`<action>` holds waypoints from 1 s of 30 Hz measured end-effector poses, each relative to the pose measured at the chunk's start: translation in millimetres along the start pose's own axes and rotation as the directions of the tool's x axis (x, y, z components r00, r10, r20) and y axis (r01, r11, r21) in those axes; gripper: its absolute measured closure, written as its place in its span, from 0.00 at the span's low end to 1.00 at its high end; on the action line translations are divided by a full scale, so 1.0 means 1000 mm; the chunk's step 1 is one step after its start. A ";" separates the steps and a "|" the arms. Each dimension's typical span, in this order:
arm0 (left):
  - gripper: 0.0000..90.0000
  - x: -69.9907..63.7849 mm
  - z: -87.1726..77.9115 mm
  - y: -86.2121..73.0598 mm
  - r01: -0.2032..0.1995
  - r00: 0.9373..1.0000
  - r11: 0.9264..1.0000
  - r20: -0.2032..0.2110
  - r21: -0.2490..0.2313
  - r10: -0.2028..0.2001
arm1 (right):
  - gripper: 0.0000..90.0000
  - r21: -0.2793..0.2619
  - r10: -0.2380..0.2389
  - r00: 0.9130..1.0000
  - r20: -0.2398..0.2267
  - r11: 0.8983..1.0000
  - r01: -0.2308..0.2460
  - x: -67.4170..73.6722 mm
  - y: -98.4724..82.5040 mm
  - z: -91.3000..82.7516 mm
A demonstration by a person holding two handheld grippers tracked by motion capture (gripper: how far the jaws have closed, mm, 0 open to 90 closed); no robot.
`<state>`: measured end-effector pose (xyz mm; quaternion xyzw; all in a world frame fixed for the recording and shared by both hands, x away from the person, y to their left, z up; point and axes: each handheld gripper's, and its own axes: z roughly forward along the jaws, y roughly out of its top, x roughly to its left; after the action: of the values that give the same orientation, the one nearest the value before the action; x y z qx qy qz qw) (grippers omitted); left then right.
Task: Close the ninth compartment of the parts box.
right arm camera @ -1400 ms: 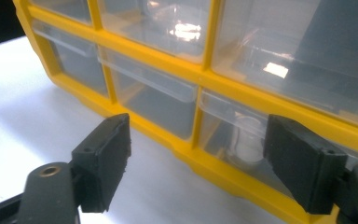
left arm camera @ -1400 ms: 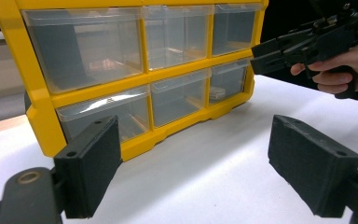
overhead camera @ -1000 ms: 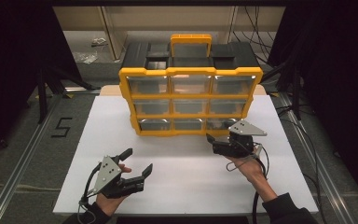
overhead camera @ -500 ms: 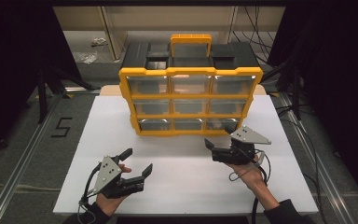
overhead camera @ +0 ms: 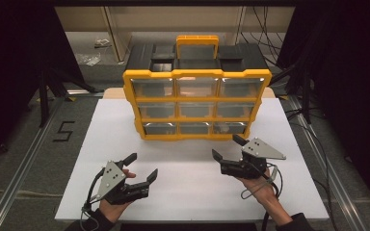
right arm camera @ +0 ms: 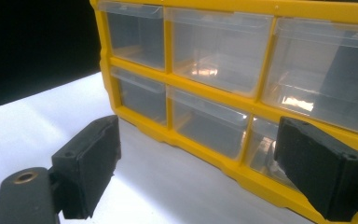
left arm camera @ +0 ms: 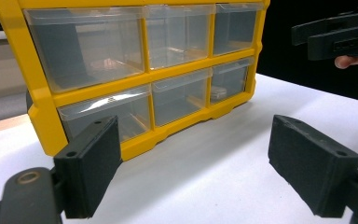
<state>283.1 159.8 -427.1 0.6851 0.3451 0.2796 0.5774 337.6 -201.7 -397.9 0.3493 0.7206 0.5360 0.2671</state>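
The right gripper [overhead camera: 228,147] has just spread its jaws wide with nothing between them, just in front of the yellow drawer cabinet [overhead camera: 196,104] standing mid-table; the left gripper [overhead camera: 142,166], also spread and empty, rests near the front edge. Recommended: square the right gripper to the bottom-right drawer [overhead camera: 229,127] before closing on its lip.

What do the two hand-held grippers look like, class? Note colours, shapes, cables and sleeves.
Each gripper, left gripper and right gripper, is black with two thick, blocky jaws. A grey three-cornered plate with small holes sits on top of each. A thin dark cable loops from the right gripper's rear. The person wears dark sleeves.
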 end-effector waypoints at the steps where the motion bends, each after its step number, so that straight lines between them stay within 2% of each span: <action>1: 0.18 0.000 0.000 0.000 0.000 1.000 1.000 0.000 -0.001 0.000 | 0.17 0.003 0.002 1.000 -0.004 1.000 -0.002 0.000 0.000 -0.001; 14: 0.18 0.000 0.000 0.000 -0.001 1.000 1.000 -0.001 0.000 0.001 | 0.17 -0.019 -0.002 1.000 -0.001 1.000 0.002 0.003 -0.007 -0.019; 30: 0.18 0.000 0.000 0.000 0.000 1.000 1.000 0.000 -0.001 0.000 | 0.17 -0.029 0.026 0.999 0.018 0.999 -0.026 -0.003 -0.015 -0.034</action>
<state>282.8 159.6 -427.2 0.6849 0.3449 0.2799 0.5776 310.4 -226.9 -402.5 0.3597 0.7059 0.5464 0.2717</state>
